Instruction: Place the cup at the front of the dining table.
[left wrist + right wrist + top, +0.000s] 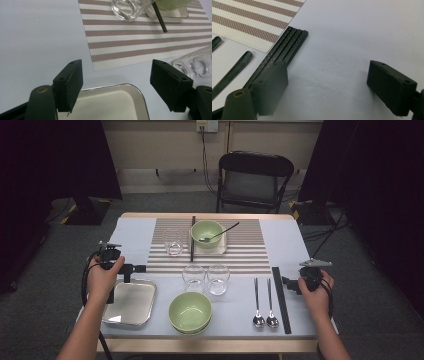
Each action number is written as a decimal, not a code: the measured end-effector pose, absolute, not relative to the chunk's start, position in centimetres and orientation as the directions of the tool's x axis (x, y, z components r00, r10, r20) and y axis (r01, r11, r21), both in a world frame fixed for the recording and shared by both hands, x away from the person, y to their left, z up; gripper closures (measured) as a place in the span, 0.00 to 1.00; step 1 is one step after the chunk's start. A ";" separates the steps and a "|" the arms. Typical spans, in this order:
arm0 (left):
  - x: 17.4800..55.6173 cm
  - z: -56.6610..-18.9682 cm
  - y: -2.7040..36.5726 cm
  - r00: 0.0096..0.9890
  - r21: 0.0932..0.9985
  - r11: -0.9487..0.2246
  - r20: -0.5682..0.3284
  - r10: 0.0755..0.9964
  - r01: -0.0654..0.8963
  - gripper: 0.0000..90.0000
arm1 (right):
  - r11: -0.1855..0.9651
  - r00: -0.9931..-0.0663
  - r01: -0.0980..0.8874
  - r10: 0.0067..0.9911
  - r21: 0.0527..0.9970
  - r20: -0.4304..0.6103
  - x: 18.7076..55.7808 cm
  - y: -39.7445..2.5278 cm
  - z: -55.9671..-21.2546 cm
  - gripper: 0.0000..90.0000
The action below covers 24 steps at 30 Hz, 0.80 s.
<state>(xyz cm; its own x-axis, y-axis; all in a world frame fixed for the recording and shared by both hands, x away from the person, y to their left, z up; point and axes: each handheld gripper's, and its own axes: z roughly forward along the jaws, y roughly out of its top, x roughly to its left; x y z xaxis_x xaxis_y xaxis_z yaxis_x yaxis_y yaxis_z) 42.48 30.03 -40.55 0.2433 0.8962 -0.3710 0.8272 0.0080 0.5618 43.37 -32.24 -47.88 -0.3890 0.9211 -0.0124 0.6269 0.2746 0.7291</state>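
Steel tray (pixel 131 304) and black chopsticks (pixel 280 299) lie ungrasped near the worktop's front edge, both hand-held grippers (pixel 117 85) (pixel 332 87) gaping wide, holding nothing.

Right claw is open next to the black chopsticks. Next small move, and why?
Probably slide the right claw sideways toward the chopsticks so both jaws straddle the bundle, then close. The jaws stand wide apart with bare table between them, and the sticks lie under and outside one jaw, ungripped. The left claw hangs open over the tray's corner.

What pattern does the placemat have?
The placemat has brown and white stripes, clearest in the left gripper view.
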 end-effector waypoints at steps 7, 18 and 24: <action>42.1 -40.8 30.2 0.247 0.561 0.010 -0.381 0.891 0.828 0.29 | 0.275 -0.390 0.627 0.921 0.729 -0.012 43.4 -32.2 -47.9 0.18; 41.7 -41.4 30.5 0.257 0.567 0.000 -0.373 0.891 0.824 0.29 | 0.272 -0.388 0.629 0.922 0.729 -0.009 43.4 -32.2 -47.9 0.18; 41.4 -41.4 30.5 0.270 0.577 -0.006 -0.373 0.888 0.817 0.29 | 0.272 -0.388 0.629 0.922 0.729 -0.009 43.4 -32.2 -47.9 0.18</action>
